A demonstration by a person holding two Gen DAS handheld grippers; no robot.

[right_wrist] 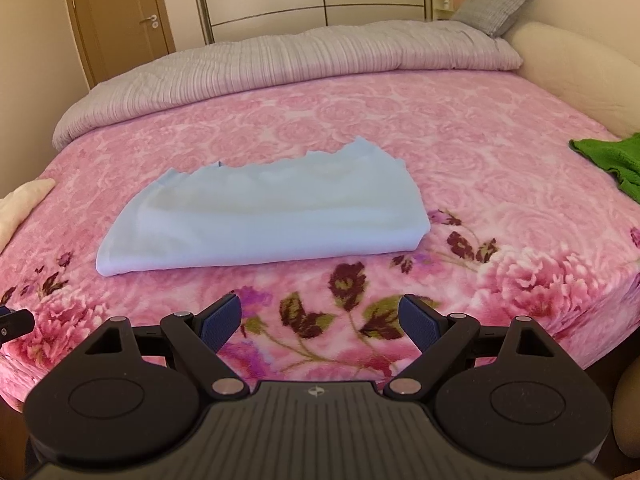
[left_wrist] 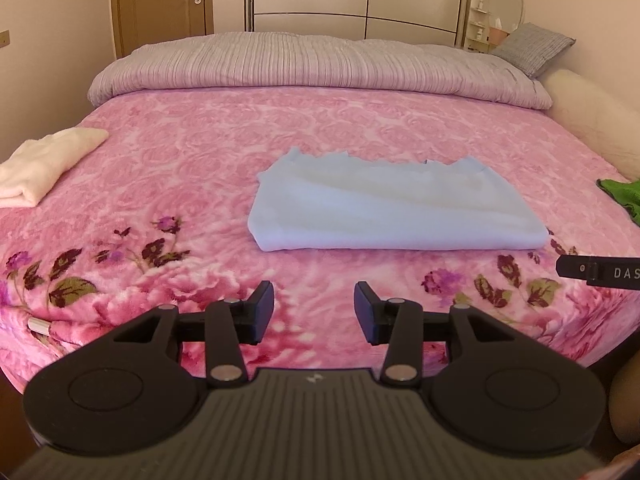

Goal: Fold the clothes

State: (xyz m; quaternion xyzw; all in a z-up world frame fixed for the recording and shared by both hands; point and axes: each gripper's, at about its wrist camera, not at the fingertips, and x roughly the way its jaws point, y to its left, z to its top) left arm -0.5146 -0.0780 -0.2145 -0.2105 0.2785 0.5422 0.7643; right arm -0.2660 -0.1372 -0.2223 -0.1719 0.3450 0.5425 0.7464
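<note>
Cloth is what the job turns on: a pale blue garment [left_wrist: 396, 208] lies folded into a flat rectangle on the pink flowered blanket [left_wrist: 192, 160] of the bed, at about 12 to 1 o'clock from the left gripper [left_wrist: 315, 312] and about 11 o'clock from the right gripper [right_wrist: 320, 322]. It looks light, soft and limp, so it would likely sag and spill open if lifted by one point; the rounded folded edge nearest the grippers seems the safest place to take hold, one gripper near each corner, pinching all the layers together. The far edge is ragged and loose, a poor place to grip. Both grippers hover above the near edge of the bed, short of the garment and touching nothing, pointing forward across it; the jaws of each stand apart and empty. A cream folded cloth [left_wrist: 44, 160] lies at 10 o'clock from the left gripper, and a green garment [right_wrist: 612, 160] at 2 o'clock from the right, both well apart from the blue one.
</note>
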